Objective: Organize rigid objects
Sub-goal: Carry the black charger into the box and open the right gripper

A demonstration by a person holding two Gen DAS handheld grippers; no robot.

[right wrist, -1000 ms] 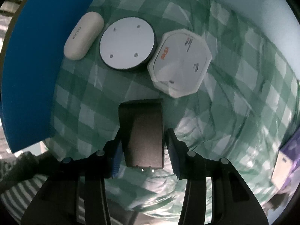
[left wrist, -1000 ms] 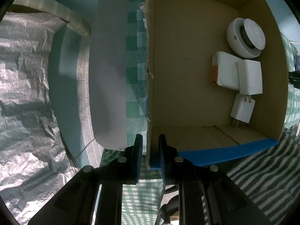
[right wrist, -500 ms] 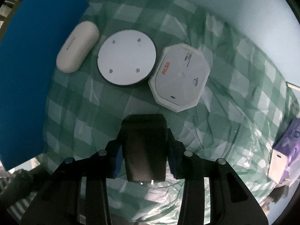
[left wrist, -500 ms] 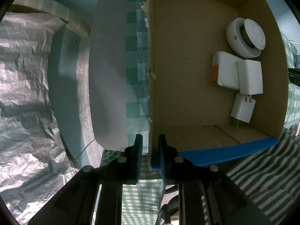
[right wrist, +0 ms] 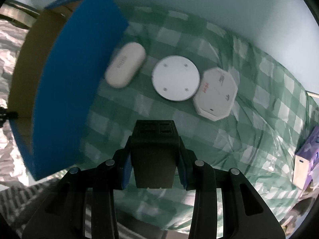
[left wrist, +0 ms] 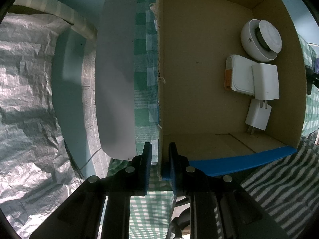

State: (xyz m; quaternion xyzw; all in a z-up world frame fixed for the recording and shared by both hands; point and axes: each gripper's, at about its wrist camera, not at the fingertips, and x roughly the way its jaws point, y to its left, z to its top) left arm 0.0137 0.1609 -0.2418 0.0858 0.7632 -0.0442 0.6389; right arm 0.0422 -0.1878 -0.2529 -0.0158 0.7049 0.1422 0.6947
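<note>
Two views: left gripper (left wrist: 160,155) pinches the cardboard box (left wrist: 201,91) wall narrowly, steadying it, while right gripper (right wrist: 153,171), clamped on a black adapter (right wrist: 153,153) above the checked cloth (right wrist: 249,119), should carry it level over the rim.

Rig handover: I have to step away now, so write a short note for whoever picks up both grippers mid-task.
Left gripper: shut on the box wall, holding it.
Right gripper: shut on a black adapter, held above the cloth beside the box's blue side.
Done: a round white device, a flat white case and two white chargers lie in the box.
Left: put the adapter in, then the oval case, round disc and octagonal device, all on the cloth.
</note>
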